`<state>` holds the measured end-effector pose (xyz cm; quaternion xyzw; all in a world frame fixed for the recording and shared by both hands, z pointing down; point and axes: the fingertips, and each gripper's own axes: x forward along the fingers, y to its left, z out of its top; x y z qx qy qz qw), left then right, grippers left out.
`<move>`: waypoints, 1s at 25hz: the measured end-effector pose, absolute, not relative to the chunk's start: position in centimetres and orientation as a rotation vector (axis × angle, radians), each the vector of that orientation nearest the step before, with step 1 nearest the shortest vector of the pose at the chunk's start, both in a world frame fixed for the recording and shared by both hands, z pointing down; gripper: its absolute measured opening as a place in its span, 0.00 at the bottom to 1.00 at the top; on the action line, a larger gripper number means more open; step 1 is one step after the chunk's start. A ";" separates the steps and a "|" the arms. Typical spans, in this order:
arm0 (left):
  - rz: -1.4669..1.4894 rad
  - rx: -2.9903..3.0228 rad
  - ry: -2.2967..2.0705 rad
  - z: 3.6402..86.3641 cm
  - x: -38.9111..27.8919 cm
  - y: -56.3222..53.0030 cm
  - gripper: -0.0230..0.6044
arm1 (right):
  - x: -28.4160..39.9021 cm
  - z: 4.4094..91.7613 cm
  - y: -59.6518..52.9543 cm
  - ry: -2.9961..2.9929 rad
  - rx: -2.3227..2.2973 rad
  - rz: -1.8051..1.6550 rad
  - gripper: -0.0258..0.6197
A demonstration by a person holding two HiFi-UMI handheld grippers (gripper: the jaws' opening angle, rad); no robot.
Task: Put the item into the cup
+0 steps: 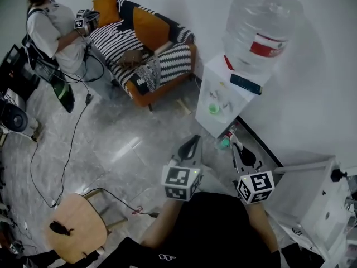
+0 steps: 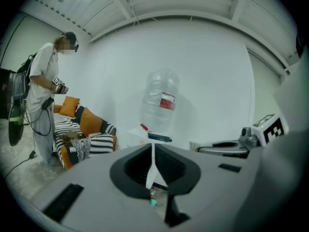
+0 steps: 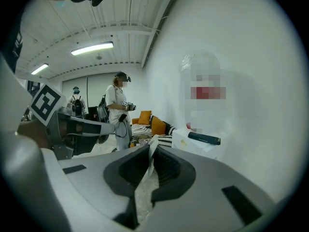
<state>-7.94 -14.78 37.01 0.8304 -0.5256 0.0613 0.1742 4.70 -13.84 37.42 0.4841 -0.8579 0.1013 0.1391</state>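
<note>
Grey marble floor [image 1: 128, 144] lies under both tools, which are carried low and pointed forward, probably on approach. The left gripper [image 1: 194, 139] and right gripper [image 1: 234, 143] each have their jaws pressed together on nothing. Just ahead, between their tips, a small red-and-teal object [image 1: 225, 141] sits at the foot of the white cabinet [image 1: 212, 80]. On the cabinet's top stands a small green cup-like thing [image 1: 215, 109], well apart from both.

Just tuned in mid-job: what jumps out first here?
The big clear water bottle on the white cabinet at upper right stands out first. Then the orange striped sofa at the top, a person standing left of it. The left tool and right tool hang shut at centre.
</note>
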 end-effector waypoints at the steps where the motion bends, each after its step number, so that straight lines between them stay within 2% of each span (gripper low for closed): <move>1: 0.182 2.355 -1.484 37.2 -7.8 -15.0 0.08 | 4.6 37.6 -14.4 -2.480 1.394 0.297 0.09; 12: 0.337 2.344 -1.433 40.2 -7.3 -20.1 0.08 | 3.6 40.8 -21.4 -2.471 1.351 0.358 0.09; 25: 0.491 2.227 -1.340 47.6 -7.4 -26.5 0.08 | 3.8 49.7 -29.3 -2.361 1.372 0.559 0.09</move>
